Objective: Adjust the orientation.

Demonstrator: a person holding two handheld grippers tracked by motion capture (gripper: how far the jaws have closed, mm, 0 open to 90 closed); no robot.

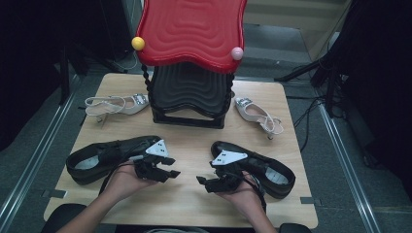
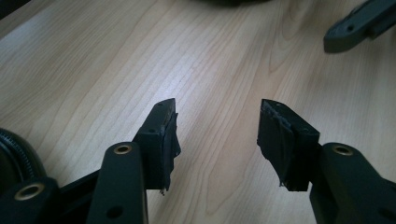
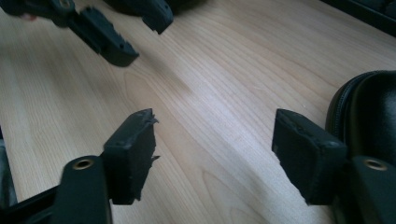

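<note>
Two black leather shoes lie at the front of the wooden table (image 1: 189, 141), one at the left (image 1: 104, 156) and one at the right (image 1: 265, 167). My left gripper (image 1: 173, 167) hovers just right of the left shoe, open, with bare wood between its jaws (image 2: 217, 126). My right gripper (image 1: 206, 175) is just left of the right shoe, also open with nothing in it (image 3: 215, 135). The two grippers point toward each other across a small gap. In the right gripper view the right shoe (image 3: 369, 112) sits beside the right-hand jaw, and the left gripper's fingers (image 3: 107, 39) show at the top left.
A rack with a red wavy top (image 1: 192, 29) and black tiers (image 1: 189, 92) stands at the back middle. A white heeled sandal (image 1: 116, 104) lies to its left and another (image 1: 257, 114) to its right. Dark floor and cables surround the table.
</note>
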